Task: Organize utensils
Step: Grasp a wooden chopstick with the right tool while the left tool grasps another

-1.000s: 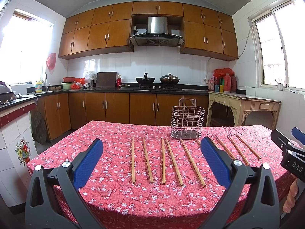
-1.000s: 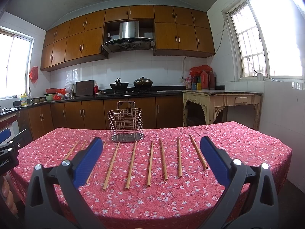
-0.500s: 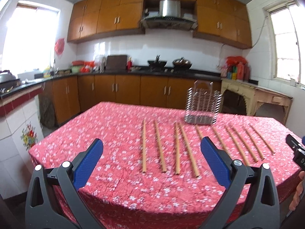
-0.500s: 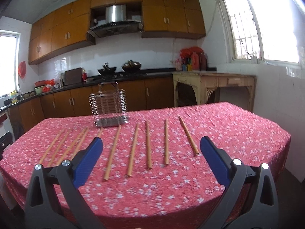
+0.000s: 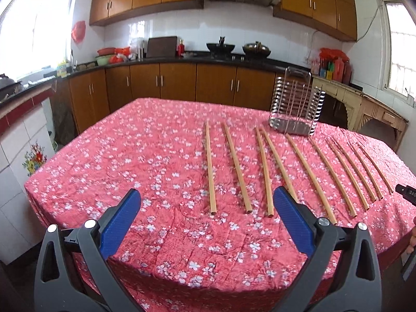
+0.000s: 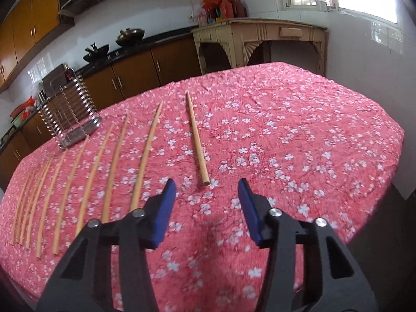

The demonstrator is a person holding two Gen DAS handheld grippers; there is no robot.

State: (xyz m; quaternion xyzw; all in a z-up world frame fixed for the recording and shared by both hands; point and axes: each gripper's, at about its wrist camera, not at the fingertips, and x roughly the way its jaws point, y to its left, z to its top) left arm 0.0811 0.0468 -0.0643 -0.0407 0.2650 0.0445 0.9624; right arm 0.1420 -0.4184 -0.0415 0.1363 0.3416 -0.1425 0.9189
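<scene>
Several wooden chopsticks lie side by side on a red flowered tablecloth (image 5: 130, 161), pointing towards a wire utensil holder (image 5: 296, 106) that stands upright behind them. My left gripper (image 5: 206, 197) hovers open above the table's near edge, with the leftmost chopstick (image 5: 210, 166) ending just beyond its tips. My right gripper (image 6: 206, 186) hangs over the rightmost chopstick (image 6: 196, 136); its jaws are closing, nothing sits between them, and the chopstick's near end lies just ahead of the gap. The holder (image 6: 69, 111) appears at the far left in the right wrist view.
Brown kitchen cabinets and a dark counter (image 5: 182, 59) with pots run behind the table. A cream side table (image 6: 260, 41) stands by the window on the right. A person's hand with the other gripper (image 5: 408, 195) shows at the right edge of the left wrist view.
Both grippers have come down and forward towards the chopsticks and now tilt more steeply at the table. The right gripper's jaws have narrowed and it has swung towards the rightmost chopstick.
</scene>
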